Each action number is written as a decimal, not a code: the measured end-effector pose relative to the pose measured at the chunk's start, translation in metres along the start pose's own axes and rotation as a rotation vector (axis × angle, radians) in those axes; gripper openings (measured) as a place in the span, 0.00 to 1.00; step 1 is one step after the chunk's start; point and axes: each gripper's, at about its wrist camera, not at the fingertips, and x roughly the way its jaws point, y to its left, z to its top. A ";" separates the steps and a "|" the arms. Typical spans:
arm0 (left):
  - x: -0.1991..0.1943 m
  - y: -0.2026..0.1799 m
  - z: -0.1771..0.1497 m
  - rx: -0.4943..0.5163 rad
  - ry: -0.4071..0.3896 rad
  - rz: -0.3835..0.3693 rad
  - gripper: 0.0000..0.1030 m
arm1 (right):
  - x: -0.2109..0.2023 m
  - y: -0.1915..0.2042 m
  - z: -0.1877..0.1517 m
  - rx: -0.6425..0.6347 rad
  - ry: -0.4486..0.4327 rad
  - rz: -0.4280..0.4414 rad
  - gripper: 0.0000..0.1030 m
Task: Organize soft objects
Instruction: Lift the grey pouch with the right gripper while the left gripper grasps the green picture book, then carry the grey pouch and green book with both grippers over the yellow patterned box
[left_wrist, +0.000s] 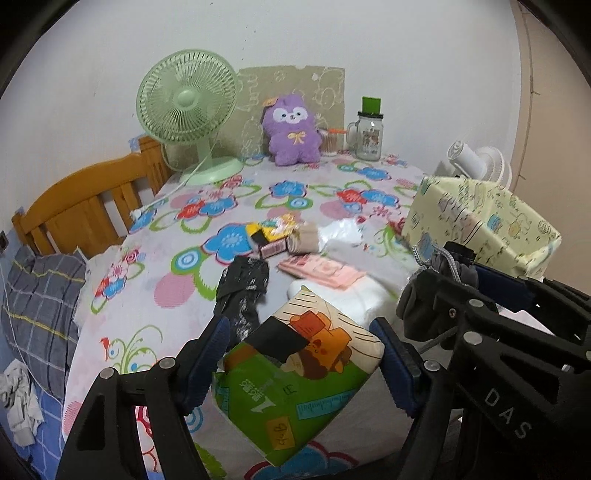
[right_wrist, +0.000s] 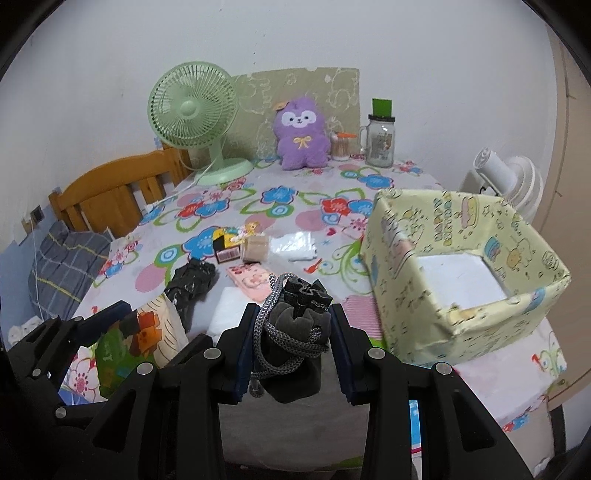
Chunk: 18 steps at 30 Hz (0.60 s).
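My left gripper (left_wrist: 299, 354) is shut on a green and white tissue pack (left_wrist: 299, 376) with a cartoon print, held above the near table edge. My right gripper (right_wrist: 293, 339) is shut on a dark grey drawstring pouch (right_wrist: 295, 332) with a grey cord, just left of the yellow patterned box (right_wrist: 461, 273), which has a white bottom. The pouch also shows in the left wrist view (left_wrist: 439, 273), and the tissue pack shows in the right wrist view (right_wrist: 140, 339). A black bag (right_wrist: 192, 280), a pink pack (right_wrist: 251, 277), white packs (right_wrist: 295, 245) and small items lie mid-table.
A floral cloth (right_wrist: 229, 210) covers the table. At the back stand a green fan (right_wrist: 195, 118), a purple plush (right_wrist: 303, 136), a glass jar (right_wrist: 380, 140) and a cotton swab cup (right_wrist: 340, 146). A white fan (right_wrist: 509, 177) is behind the box. A wooden headboard (right_wrist: 110, 184) is on the left.
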 end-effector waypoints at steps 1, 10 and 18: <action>-0.001 -0.002 0.003 0.003 -0.005 0.001 0.77 | -0.002 -0.002 0.001 0.002 -0.003 0.000 0.39; -0.014 -0.017 0.024 0.024 -0.039 -0.004 0.77 | -0.020 -0.016 0.020 0.015 -0.045 -0.006 0.39; -0.025 -0.029 0.043 0.038 -0.075 -0.010 0.77 | -0.036 -0.029 0.037 0.020 -0.087 -0.017 0.39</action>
